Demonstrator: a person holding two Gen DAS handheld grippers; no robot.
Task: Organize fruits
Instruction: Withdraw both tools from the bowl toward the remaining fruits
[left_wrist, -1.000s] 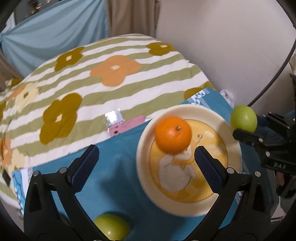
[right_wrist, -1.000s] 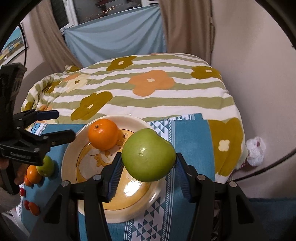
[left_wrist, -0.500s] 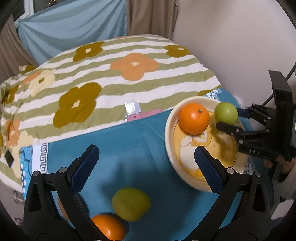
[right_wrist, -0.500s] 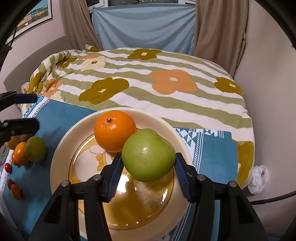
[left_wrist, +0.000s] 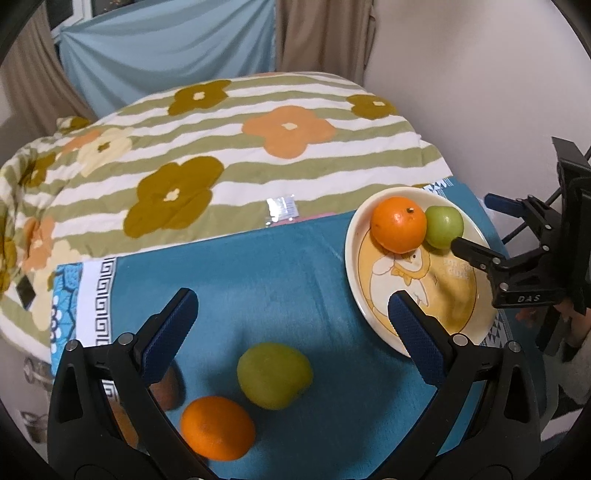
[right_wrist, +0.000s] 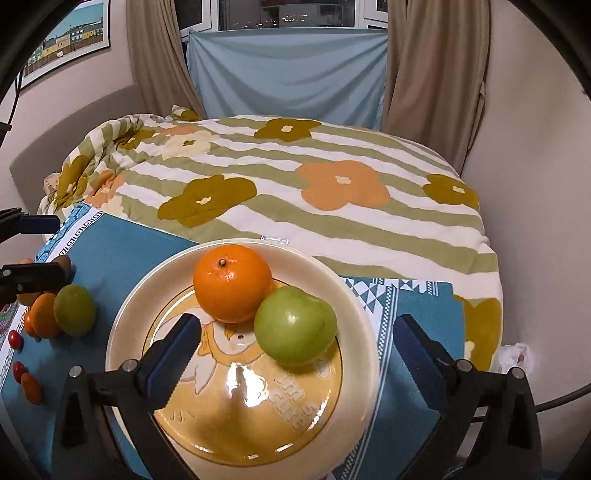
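A cream plate (right_wrist: 122, 321) with a yellow cartoon print lies on the teal cloth. On it an orange (right_wrist: 232, 282) and a green apple (right_wrist: 295, 325) rest touching each other. My right gripper (right_wrist: 295, 350) hovers over the plate with its jaws opening wide; the apple lies free between and ahead of the pads. The left wrist view shows the same plate (left_wrist: 354, 236), orange (left_wrist: 399, 229) and apple (left_wrist: 443, 226) at right. My left gripper (left_wrist: 291, 332) is open and holds nothing, above a loose green fruit (left_wrist: 273, 374) and a second orange (left_wrist: 218, 426) on the cloth.
A striped floral blanket (right_wrist: 332, 206) covers the bed behind the teal cloth (left_wrist: 240, 280). Small red fruits (right_wrist: 14, 339) lie at the cloth's left edge. A foil packet (left_wrist: 280, 206) sits at the cloth's far edge. A wall and a cable close off the right side.
My right gripper opened and let the green apple down onto the plate beside the orange. My left gripper moved away from the plate toward the loose fruits.
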